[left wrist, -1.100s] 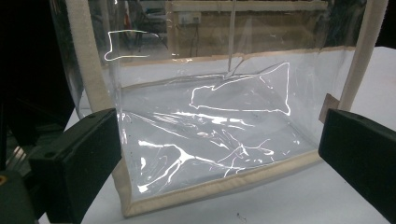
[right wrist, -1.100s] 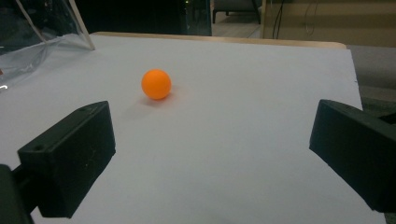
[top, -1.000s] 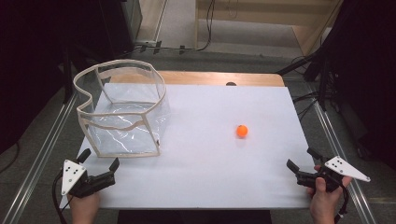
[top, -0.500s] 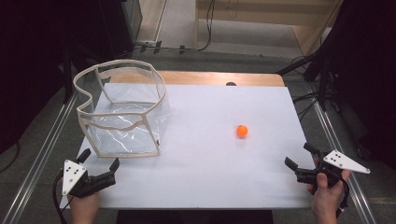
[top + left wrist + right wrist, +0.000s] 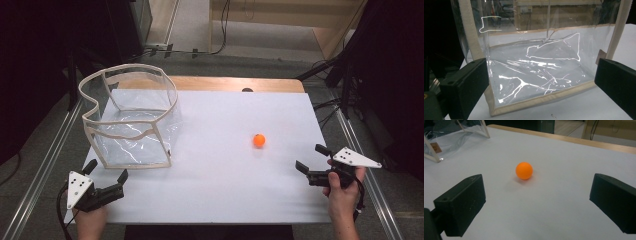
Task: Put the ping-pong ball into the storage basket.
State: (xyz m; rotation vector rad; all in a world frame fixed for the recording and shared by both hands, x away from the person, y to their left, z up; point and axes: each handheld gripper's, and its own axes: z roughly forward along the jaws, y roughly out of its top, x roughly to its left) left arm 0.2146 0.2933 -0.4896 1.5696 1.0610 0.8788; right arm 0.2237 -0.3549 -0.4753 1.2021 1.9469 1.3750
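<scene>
Two tongs are in my hands, one at each near corner of a white surface [image 5: 215, 190]. My left tongs [image 5: 105, 176] sit spread wide, holding nothing, their black jaws pointing away from me. Just ahead of them, close but not touching, stands a clear plastic bag [image 5: 131, 125] with cream fabric trim, upright and open at the top. In the left gripper view the bag's [image 5: 536, 75] near wall spans the gap between my jaws, its bottom seam resting on the surface and glare streaking the plastic.

My right tongs [image 5: 311, 159] are also spread wide and hold nothing. They point forward and toward my left. An orange ball [image 5: 259, 140] rests on the surface ahead of them, near but apart from the jaw tips. In the right gripper view the ball [image 5: 524, 170] lies beyond the jaws and roughly centred between them, slightly closer to the left jaw, with a soft shadow beneath it. The bag's corner [image 5: 454, 135] appears far off to the upper left of that view, well apart from the ball. A wooden edge [image 5: 235, 84] borders the surface on the side farthest from both tongs.
</scene>
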